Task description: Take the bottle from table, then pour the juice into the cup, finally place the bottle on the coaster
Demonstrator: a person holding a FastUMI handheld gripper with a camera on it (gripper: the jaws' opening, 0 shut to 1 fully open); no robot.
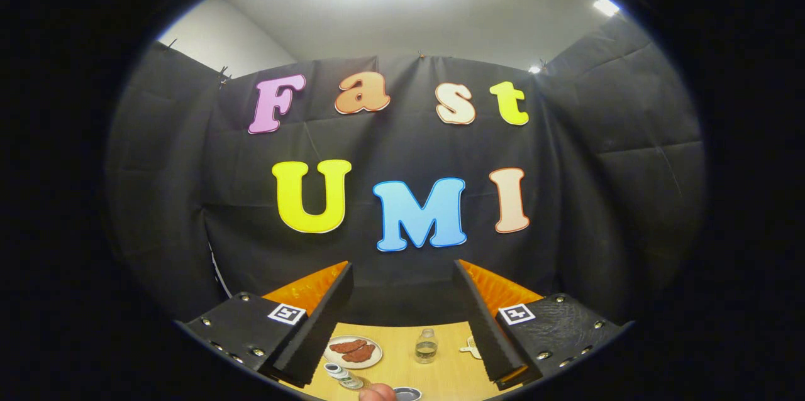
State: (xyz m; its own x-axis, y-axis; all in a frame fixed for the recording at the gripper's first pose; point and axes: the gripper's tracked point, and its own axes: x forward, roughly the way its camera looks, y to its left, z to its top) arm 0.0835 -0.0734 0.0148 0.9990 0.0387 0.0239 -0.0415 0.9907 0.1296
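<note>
Clear bottle is standing upright on the bench, partly filled with liquid. Pale cup is sitting just beside it, partly hidden.

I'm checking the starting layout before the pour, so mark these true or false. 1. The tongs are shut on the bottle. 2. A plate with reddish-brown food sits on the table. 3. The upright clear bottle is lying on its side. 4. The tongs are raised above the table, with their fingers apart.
1. False: the tongs are open, holding nothing, and the clear bottle stands apart on the table below them.
2. True: the plate holds reddish-brown pieces and lies beside the bottle.
3. False: it stands upright, with a little liquid in its lower part.
4. True: the fingers are spread wide, well above the wooden table.
</note>
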